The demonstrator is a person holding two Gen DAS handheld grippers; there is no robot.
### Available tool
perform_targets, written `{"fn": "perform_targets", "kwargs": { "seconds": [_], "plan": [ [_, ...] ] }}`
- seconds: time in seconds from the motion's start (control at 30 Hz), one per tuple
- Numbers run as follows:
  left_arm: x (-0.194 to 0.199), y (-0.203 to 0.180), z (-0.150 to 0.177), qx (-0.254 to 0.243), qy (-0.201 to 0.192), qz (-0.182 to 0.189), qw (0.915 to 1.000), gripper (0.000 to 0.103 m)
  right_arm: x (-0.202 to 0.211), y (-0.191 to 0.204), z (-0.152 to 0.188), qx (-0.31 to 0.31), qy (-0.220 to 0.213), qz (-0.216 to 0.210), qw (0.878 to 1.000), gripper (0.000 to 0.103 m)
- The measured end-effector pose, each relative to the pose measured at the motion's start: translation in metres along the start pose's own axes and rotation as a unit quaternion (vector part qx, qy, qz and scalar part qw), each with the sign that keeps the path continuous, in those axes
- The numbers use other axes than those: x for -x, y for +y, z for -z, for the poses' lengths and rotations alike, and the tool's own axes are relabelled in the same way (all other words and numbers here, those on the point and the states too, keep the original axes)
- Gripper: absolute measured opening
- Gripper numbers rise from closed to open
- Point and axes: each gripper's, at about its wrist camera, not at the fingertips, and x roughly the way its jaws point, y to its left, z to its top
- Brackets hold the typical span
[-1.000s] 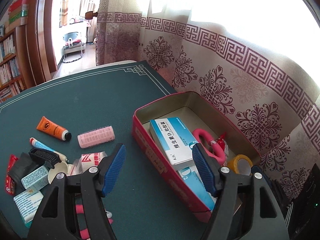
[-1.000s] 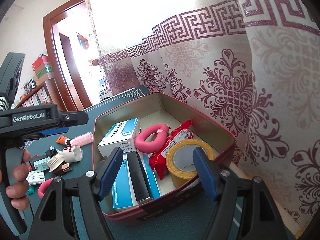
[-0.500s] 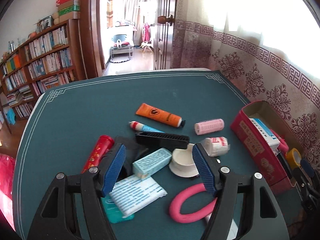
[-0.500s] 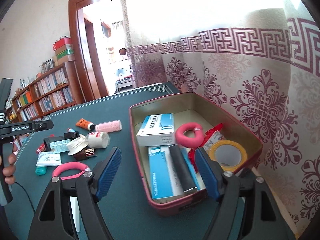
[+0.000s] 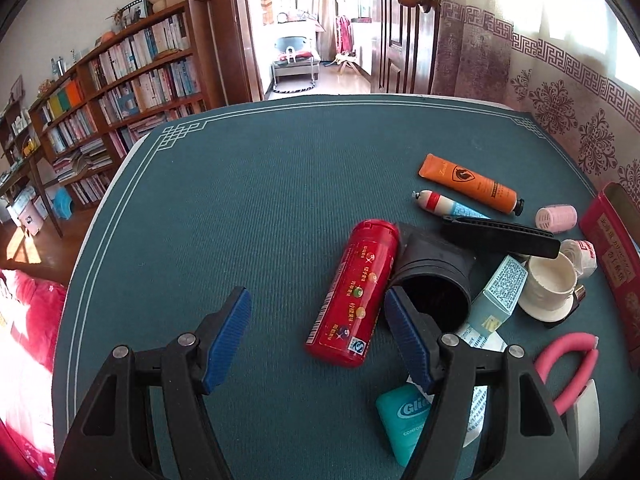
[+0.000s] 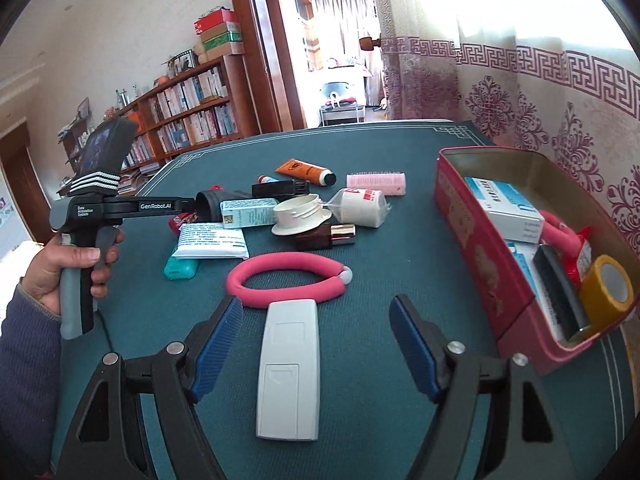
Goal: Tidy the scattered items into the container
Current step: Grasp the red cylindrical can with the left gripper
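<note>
A red tin box sits at the table's right, holding cartons, a pink ring and yellow tape. Scattered items lie left of it. In the left wrist view my left gripper is open and empty, with a red tube and a black cup just ahead of its right finger. In the right wrist view my right gripper is open and empty, straddling a white remote; a pink ring lies just beyond it.
The pile also holds an orange tube, a black comb, a pink roller, a white lid, a teal floss box and small cartons. Curtains hang right of the green table. Bookshelves stand left.
Both grippers have swung left, away from the tin box toward the scattered pile. The left one now faces the red tube, the right one the white remote. Both stay open.
</note>
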Motion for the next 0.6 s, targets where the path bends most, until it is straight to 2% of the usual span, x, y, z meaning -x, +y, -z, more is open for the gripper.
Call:
{"fn": "perform_targets", "kwargs": {
  "seconds": [0.3,0.47,0.53,0.6],
  "plan": [
    [-0.021,-0.006,0.003,-0.007,0.018,0.032,0.9993,0.073,-0.016,0.005,0.009,-0.002,0.029,-0.022,0.999,0.079],
    [-0.008,0.006,0.007,-0.009,0.016,0.095,0.9953,0.073,-0.022,-0.001,0.010,-0.019,0.037,-0.030,0.999,0.079],
    [-0.002,0.009,0.009,-0.019,0.009,0.087,0.9960,0.073,-0.023,-0.002,0.011,-0.022,0.040,-0.030,0.999,0.079],
    [0.002,0.011,0.009,-0.033,0.002,0.062,0.9975,0.073,-0.023,-0.002,0.011,-0.021,0.039,-0.031,0.999,0.079]
  ]
}}
